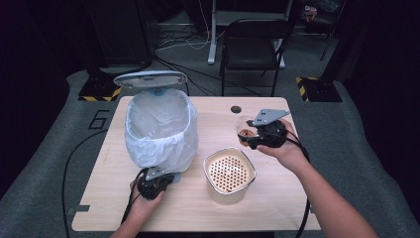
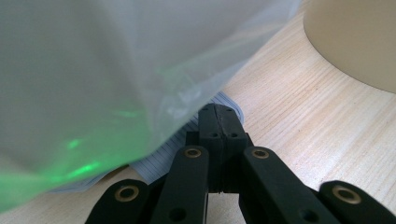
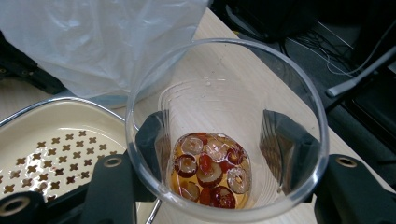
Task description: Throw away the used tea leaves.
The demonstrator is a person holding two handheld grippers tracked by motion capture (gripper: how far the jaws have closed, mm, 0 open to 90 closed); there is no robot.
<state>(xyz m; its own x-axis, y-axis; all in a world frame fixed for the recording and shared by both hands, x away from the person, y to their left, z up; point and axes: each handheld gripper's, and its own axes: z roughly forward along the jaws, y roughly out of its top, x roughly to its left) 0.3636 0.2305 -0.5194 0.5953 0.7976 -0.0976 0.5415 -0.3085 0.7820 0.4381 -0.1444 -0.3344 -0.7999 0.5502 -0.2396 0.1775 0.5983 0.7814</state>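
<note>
A bin (image 1: 161, 129) lined with a white plastic bag stands on the left of the table, its lid (image 1: 150, 78) raised at the back. My left gripper (image 1: 154, 184) is shut at the bin's foot. In the left gripper view its closed tips (image 2: 219, 114) rest against a grey ribbed pedal (image 2: 163, 158) under the bag. My right gripper (image 1: 257, 134) is shut on a clear cup (image 1: 246, 130), held above the table's right side. The cup (image 3: 224, 93) holds red fruit slices (image 3: 210, 170) in amber liquid, with a jaw on each side of it.
A cream container (image 1: 229, 173) with a perforated strainer insert (image 3: 42, 140) stands mid-table, below and left of the cup. A round hole (image 1: 236, 109) sits near the table's far edge. A black chair (image 1: 252, 44) stands beyond the table. Cables trail off the front.
</note>
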